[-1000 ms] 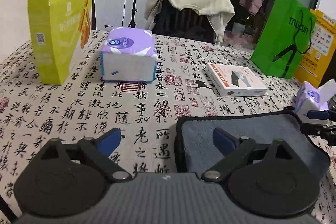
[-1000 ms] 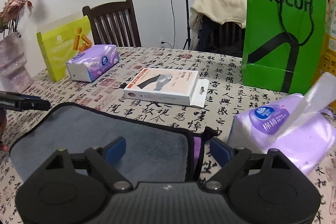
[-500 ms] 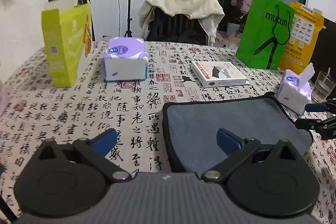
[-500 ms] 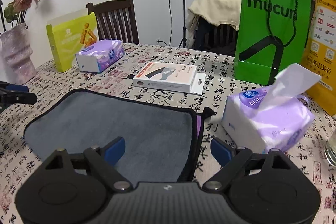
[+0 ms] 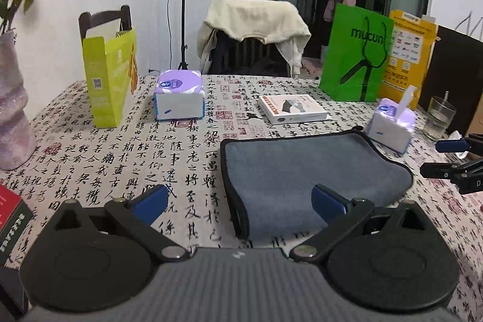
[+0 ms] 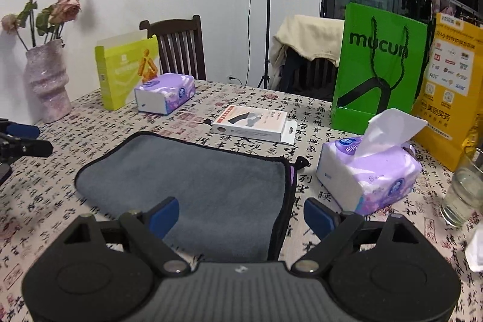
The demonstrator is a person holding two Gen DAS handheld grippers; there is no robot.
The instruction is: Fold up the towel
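A grey towel (image 5: 308,171) with a black hem lies folded flat on the calligraphy-print tablecloth; it also shows in the right wrist view (image 6: 199,180). My left gripper (image 5: 240,201) is open and empty, above the towel's near left edge. My right gripper (image 6: 241,215) is open and empty, above the towel's near right edge. The right gripper shows at the right edge of the left wrist view (image 5: 452,159), and the left gripper at the left edge of the right wrist view (image 6: 24,138).
On the table stand a yellow-green box (image 5: 108,80), a purple tissue pack (image 5: 179,98), a white flat box (image 5: 291,109), an open tissue pack (image 6: 368,171), a green bag (image 6: 377,68), a yellow bag (image 6: 449,92), a glass (image 6: 463,192) and a pink vase (image 6: 46,80).
Both grippers have drawn back and risen away from the towel, so more of the table shows. The towel lies still and both stay open.
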